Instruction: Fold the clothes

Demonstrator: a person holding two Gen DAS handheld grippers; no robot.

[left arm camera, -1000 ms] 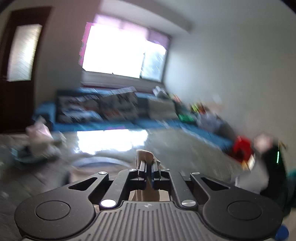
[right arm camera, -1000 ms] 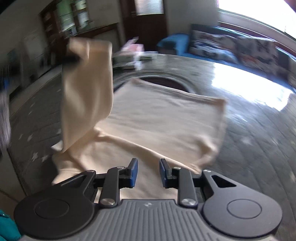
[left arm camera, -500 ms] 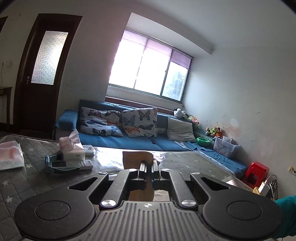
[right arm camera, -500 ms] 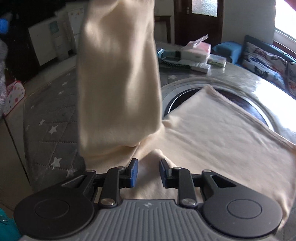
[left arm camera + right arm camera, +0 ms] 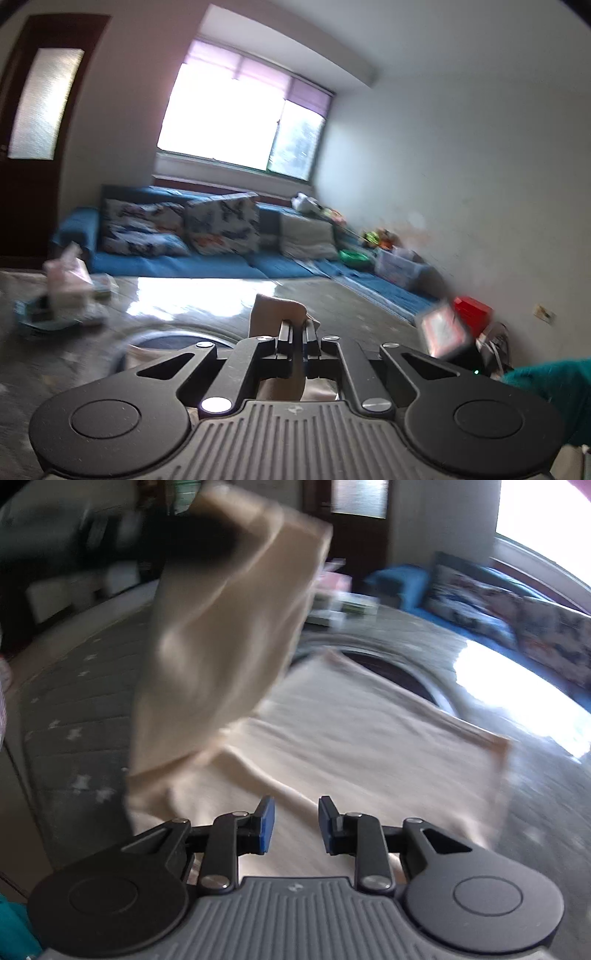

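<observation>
A cream garment [image 5: 369, 746] lies spread on the round grey table [image 5: 546, 797]. One end of it, a sleeve-like flap [image 5: 221, 638], is lifted high above the table's left side. My left gripper [image 5: 298, 328] is shut on that cream cloth [image 5: 273, 308], which pokes up past its fingers. In the right wrist view the left gripper shows as a dark blur [image 5: 199, 539] at the top of the lifted flap. My right gripper [image 5: 293, 825] hovers open over the near edge of the garment, with nothing between its blue pads [image 5: 266, 825].
A pink tissue box and small items [image 5: 66, 284] sit at the table's far left. A dark round inset [image 5: 399, 668] marks the table's middle. Behind are a blue sofa [image 5: 177, 240] with cushions, a red stool [image 5: 472, 308] and a teal sleeve [image 5: 550, 380].
The left gripper has swung the lifted cloth across, tilting downward, and its view is now blurred. The flap leans further right over the spread garment. The right gripper stays open in place.
</observation>
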